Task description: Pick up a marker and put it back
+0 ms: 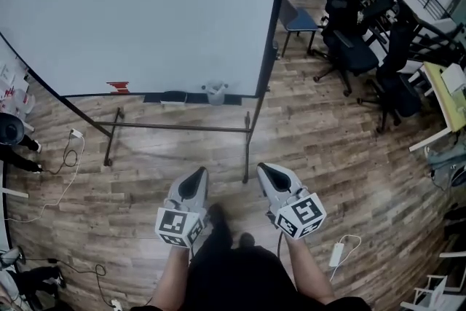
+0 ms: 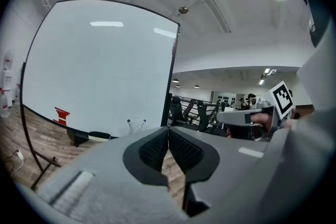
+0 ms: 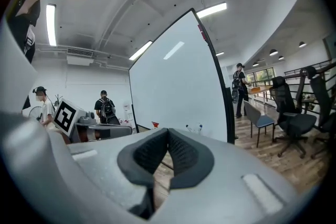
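Brown wood-plank floor [image 1: 328, 149] fills most of the head view. A large white whiteboard on a black tube stand [image 1: 145, 11] is ahead. On its bottom ledge, left to right: small red block [image 1: 118, 87], flat black eraser [image 1: 173, 96], pair of pale markers [image 1: 215, 91] splayed in a V. The grey plastic left gripper [image 1: 198, 173] and grey plastic right gripper [image 1: 266, 170] are side by side low in frame. Both point at the board and are well short of it. Black office chairs [image 1: 357, 40] are grouped at right, and a blue seat chair [image 1: 298, 20] is near the board's right post.

Left gripper view: the left gripper [image 2: 168, 129] is closed tip to tip. Nothing is between its ribbed black pads [image 2: 152, 152], so it's empty. Past the tips is the whiteboard [image 2: 100, 71], with the markers [image 2: 135, 123] on the ledge, well apart from the jaws. The red block [image 2: 61, 114] and black eraser [image 2: 89, 136] are further left on the ledge.

Right gripper view: the right gripper [image 3: 168, 131] is also closed tip to tip with nothing held. The whiteboard [image 3: 173, 86] stands beyond it. The markers [image 3: 194, 126] are on the ledge, clear of the jaws, with the red block [image 3: 155, 124] to their left. A person in dark clothes [image 3: 240, 86] stands by the blue chair [image 3: 260, 120]. More people [image 3: 105, 107] are in the background at left.
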`<action>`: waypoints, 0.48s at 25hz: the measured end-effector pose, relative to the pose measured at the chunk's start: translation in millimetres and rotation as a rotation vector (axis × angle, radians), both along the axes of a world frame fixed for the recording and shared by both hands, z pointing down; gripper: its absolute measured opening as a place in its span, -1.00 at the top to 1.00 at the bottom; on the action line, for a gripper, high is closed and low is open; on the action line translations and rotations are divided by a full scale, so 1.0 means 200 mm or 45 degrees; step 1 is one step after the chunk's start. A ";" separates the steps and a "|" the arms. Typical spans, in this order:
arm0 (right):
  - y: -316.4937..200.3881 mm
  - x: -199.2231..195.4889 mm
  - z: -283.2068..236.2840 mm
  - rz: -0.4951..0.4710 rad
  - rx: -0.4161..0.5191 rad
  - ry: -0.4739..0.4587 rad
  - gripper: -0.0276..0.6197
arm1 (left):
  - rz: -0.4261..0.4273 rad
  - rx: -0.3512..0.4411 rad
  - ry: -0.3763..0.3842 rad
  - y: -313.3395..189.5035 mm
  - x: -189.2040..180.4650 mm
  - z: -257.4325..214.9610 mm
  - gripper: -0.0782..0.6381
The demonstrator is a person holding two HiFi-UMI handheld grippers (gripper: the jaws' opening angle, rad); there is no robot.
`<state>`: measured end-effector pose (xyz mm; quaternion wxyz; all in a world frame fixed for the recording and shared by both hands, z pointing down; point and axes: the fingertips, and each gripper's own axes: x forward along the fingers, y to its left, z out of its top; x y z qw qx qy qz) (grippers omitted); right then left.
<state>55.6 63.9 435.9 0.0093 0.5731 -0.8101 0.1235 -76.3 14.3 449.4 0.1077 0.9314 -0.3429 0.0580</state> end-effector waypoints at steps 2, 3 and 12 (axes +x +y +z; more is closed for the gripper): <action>-0.10 0.01 0.00 0.028 -0.023 -0.026 0.91 | 0.007 0.013 0.008 -0.10 0.00 -0.02 0.75; -0.15 0.01 -0.01 0.029 -0.031 -0.053 0.91 | 0.012 0.017 0.013 -0.15 0.00 -0.03 0.75; -0.43 -0.08 -0.01 -0.001 -0.049 -0.075 0.91 | 0.051 -0.007 0.048 -0.43 -0.01 0.01 0.75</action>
